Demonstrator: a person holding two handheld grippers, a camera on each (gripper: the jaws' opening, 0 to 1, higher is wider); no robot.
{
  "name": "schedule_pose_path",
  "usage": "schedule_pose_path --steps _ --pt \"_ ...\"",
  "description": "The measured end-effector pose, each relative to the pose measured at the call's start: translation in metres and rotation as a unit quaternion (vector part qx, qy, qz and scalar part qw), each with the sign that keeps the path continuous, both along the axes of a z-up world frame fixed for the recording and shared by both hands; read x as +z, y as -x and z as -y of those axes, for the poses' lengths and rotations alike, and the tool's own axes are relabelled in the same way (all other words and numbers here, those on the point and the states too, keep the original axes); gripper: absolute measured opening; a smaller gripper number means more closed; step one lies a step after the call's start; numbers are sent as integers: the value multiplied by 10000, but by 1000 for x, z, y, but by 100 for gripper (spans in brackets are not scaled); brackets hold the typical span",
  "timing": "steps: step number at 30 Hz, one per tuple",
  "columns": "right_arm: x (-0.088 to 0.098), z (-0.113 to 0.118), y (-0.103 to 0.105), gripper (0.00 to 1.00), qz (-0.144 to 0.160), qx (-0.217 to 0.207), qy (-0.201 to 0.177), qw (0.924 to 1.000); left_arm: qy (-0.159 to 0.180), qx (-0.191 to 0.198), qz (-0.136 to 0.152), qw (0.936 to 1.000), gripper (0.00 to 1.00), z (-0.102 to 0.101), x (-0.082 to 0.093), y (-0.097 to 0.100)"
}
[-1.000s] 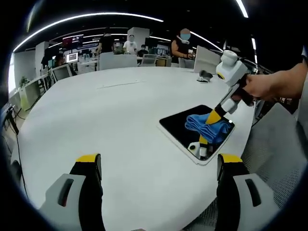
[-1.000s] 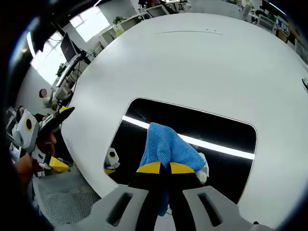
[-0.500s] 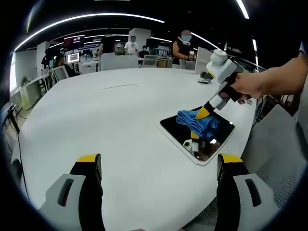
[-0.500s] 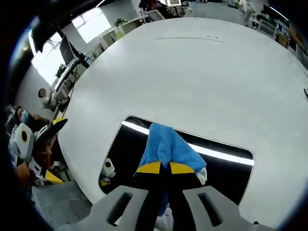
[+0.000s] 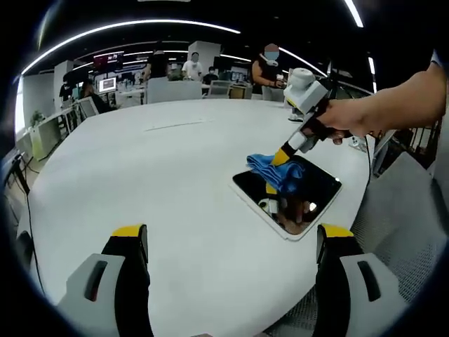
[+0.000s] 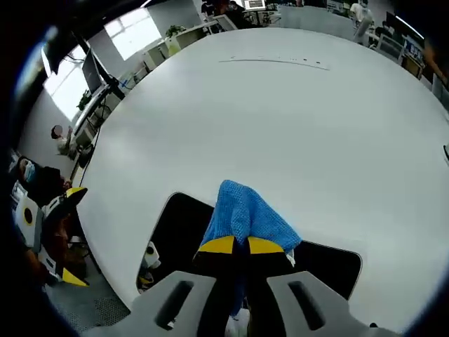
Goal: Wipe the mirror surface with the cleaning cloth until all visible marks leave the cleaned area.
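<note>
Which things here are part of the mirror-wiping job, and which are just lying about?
Job:
- mirror
- blue cloth, pinched in the right hand-held gripper
- left hand-held gripper, open, held back

Lying about:
- white table
- small dark object at the table's far edge
- chairs beyond the table

I see the mirror [image 5: 302, 196], a dark rectangular panel with rounded corners, lying flat near the white table's edge. The blue cleaning cloth [image 6: 245, 214] sits bunched on its far edge, part over the glass, part spilling onto the table.
</note>
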State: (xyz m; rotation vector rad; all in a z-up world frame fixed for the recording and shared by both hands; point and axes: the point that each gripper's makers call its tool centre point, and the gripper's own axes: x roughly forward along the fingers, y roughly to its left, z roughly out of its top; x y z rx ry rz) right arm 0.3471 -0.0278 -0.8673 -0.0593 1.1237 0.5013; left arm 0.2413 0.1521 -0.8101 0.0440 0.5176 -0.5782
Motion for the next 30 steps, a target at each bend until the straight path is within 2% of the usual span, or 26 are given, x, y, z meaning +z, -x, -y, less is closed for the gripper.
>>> schedule_pose_path --steps 4,8,30 --pt "0 0 -3 0 -8 -141 -62 9999 -4 11 16 10000 99 0 1 -3" --pt "1 -1 -3 0 146 21 51 9999 -14 6 23 10000 99 0 1 -4" --pt "2 11 1 0 94 31 -72 9999 -49 2 38 10000 99 0 3 -3"
